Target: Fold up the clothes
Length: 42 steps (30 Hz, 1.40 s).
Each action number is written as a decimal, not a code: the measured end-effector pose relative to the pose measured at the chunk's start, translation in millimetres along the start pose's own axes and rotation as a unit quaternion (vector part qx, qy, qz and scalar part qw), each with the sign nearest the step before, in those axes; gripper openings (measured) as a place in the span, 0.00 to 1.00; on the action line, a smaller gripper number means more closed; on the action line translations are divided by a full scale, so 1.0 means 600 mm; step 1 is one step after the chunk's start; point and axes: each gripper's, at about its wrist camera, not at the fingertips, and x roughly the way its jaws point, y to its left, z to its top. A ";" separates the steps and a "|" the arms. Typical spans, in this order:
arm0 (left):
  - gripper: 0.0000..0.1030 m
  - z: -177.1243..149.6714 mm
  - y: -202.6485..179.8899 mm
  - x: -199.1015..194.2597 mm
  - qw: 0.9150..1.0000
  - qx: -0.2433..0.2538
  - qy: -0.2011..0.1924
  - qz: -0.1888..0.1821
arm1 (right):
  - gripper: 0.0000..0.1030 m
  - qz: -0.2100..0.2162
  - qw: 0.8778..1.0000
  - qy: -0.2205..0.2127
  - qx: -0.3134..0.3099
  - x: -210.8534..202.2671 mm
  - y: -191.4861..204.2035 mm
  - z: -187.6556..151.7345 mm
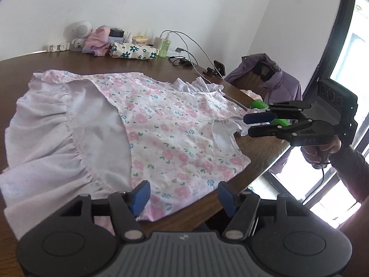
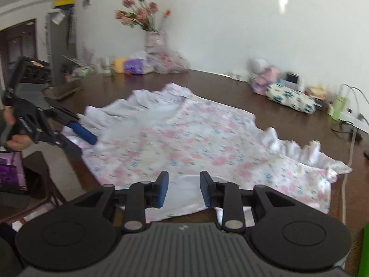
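Note:
A pink floral dress (image 1: 173, 127) with a lilac ruffled hem lies spread on the dark wooden table (image 1: 92, 62). In the left wrist view my left gripper (image 1: 183, 196) hovers open over the dress's near edge, with nothing pinched between its blue pads. My right gripper (image 1: 248, 125) hangs at the right by the ruffled sleeve, its jaws a little apart and empty. In the right wrist view the right gripper (image 2: 184, 189) is open above the dress (image 2: 196, 133), clear of the cloth. The left gripper (image 2: 86, 128) shows at the left by the hem ruffle, open.
Along the table's far edge stand a floral pouch (image 1: 131, 50), a green bottle (image 1: 165, 46), charger cables (image 1: 196, 53) and a phone (image 1: 219, 67). A purple jacket (image 1: 272, 78) hangs on a chair beyond the table's right edge. A vase of flowers (image 2: 154, 41) stands at the back.

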 end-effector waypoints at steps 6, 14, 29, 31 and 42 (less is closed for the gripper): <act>0.63 -0.034 0.016 -0.030 0.999 0.023 0.006 0.035 | 0.31 0.056 0.997 0.049 -0.032 0.055 0.046 -0.012; 0.56 -0.048 0.044 -0.049 0.995 0.065 0.018 0.080 | 0.32 0.064 0.994 0.067 -0.052 0.064 0.051 -0.024; 0.00 -0.034 0.076 -0.074 0.994 0.076 0.054 0.063 | 0.00 0.091 0.992 0.075 -0.035 0.045 0.013 -0.013; 0.00 -0.031 0.075 -0.086 0.994 0.074 0.041 0.065 | 0.00 0.107 0.991 0.073 -0.019 0.032 0.006 -0.011; 0.36 -0.032 0.061 -0.098 0.993 0.088 0.026 0.073 | 0.40 0.075 0.990 0.064 -0.102 0.038 0.044 0.003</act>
